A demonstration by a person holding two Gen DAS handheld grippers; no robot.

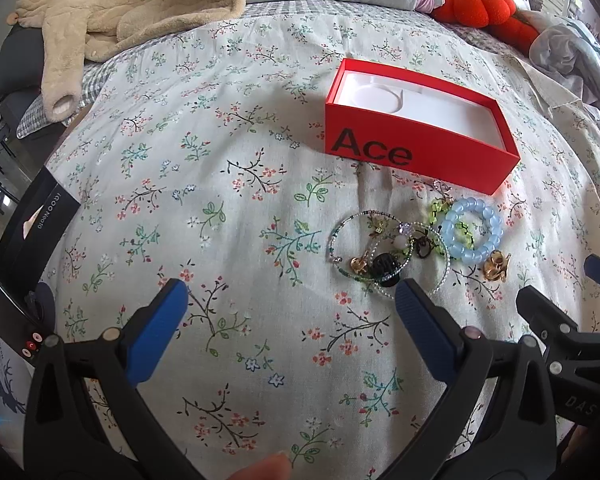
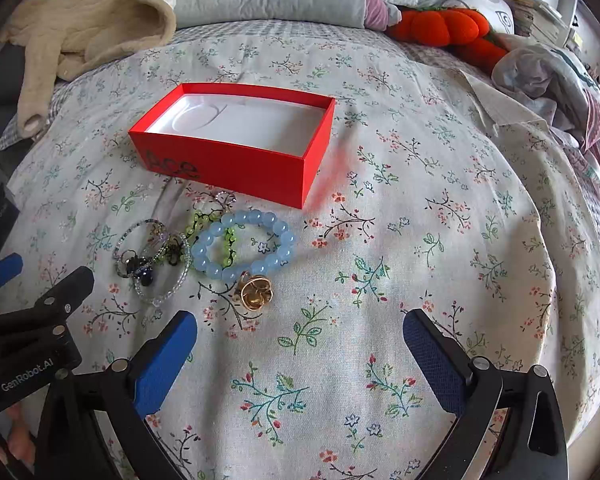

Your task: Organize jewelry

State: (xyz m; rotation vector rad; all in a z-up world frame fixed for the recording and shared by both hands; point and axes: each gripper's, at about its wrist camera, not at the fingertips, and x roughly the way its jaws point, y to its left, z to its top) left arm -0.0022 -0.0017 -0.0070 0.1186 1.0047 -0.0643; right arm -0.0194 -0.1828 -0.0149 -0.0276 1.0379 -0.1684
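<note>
Gold ring (image 2: 255, 293) lies nearest the red box (image 2: 236, 160), just ahead-left of the right hand-held gripper (image 2: 300, 334) (wide open, empty; the left hand-held gripper (image 1: 292, 300) likewise).

Red box (image 1: 416, 152): "Ace" stood in black on its side.
Black box (image 1: 40, 216): read "iQOO Neo10".
Left tongs (image 2: 32, 368): body read "GenRobot.AI".
Right tongs (image 1: 580, 404): body showed "DAS", cut off.
</note>
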